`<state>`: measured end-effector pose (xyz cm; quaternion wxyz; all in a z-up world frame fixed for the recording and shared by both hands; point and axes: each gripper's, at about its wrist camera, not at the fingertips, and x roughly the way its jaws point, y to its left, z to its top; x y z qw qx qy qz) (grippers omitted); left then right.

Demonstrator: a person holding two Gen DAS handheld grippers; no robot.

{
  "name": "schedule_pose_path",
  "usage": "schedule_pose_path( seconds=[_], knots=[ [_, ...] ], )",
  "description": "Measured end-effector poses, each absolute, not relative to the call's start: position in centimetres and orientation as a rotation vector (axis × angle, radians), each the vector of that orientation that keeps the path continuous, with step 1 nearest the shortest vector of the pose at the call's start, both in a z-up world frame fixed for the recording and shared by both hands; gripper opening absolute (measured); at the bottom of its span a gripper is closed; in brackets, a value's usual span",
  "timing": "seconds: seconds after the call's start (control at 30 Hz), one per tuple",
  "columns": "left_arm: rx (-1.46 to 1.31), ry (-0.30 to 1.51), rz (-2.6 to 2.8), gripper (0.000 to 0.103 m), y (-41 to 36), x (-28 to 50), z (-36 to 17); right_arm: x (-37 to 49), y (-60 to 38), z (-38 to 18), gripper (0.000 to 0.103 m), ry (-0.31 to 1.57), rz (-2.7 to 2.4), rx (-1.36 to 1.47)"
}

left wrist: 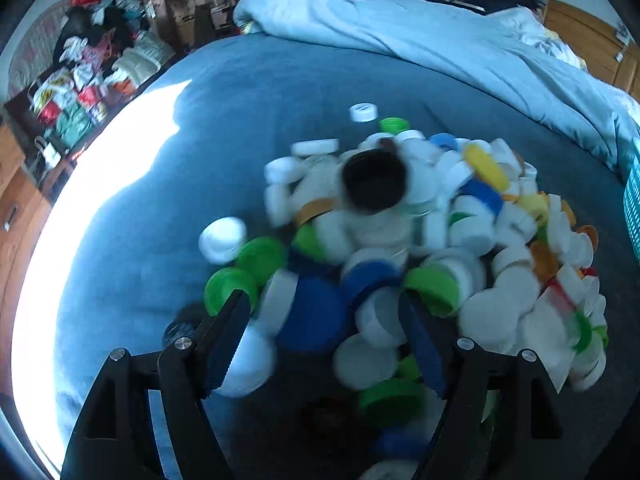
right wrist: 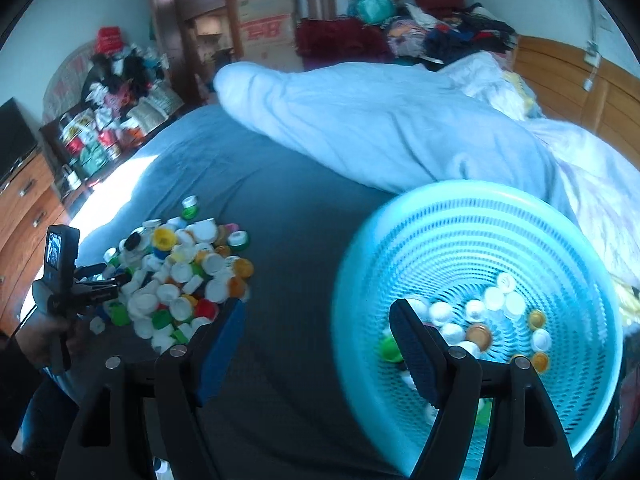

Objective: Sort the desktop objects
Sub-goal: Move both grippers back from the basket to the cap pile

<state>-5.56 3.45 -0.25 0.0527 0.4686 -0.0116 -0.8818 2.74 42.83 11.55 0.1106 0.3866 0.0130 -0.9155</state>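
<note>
While both tongs stand apart and empty, the left gripper (left wrist: 324, 312) hangs over the heap of small, light, slippery plastic bottle caps (left wrist: 420, 232) left of the perforated turquoise plastic basket (right wrist: 480, 216); the right gripper (right wrist: 316, 320) hangs beside that basket; pinch one cap across its rim.

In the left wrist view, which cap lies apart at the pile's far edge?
The white cap, alone on the blue sheet beyond a green cap; the others are heaped together.

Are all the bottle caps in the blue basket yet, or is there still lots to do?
Just started, really. Done: a handful of caps sit in the blue basket. In hand: nothing yet; the left tongs are open over the pile of caps, and the right tongs are open and empty beside the basket. Left: the big pile on the bed.
</note>
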Motion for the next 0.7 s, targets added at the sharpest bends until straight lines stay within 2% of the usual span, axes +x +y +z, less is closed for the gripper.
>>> schedule_pose_path(
  seconds=[0.17,0.3,0.43,0.53,0.63,0.7],
  knots=[
    [1.345,0.102,-2.646,0.072,-1.5,-3.2,0.3,1.9,39.3,10.8,0.086,0.085,-2.629,1.129],
    [1.265,0.228,-2.649,0.072,-3.3,-1.8,1.2,-3.2,33.1,8.9,0.088,0.078,-2.498,1.118],
    [1.12,0.314,-2.655,0.072,-3.8,0.2,2.4,-11.4,24.0,4.7,0.087,0.05,-2.334,1.251],
    [1.02,0.325,-2.655,0.072,-4.4,2.1,3.2,-15.8,17.5,0.6,0.086,0.101,-2.314,1.349],
    [0.975,0.389,-2.65,0.072,-6.1,3.4,3.5,-16.8,14.4,-1.5,0.093,0.101,-2.339,1.377],
    [0.976,0.433,-2.641,0.072,-6.7,3.5,3.0,-16.3,13.3,-1.9,0.093,0.088,-2.358,1.41]
  ],
)
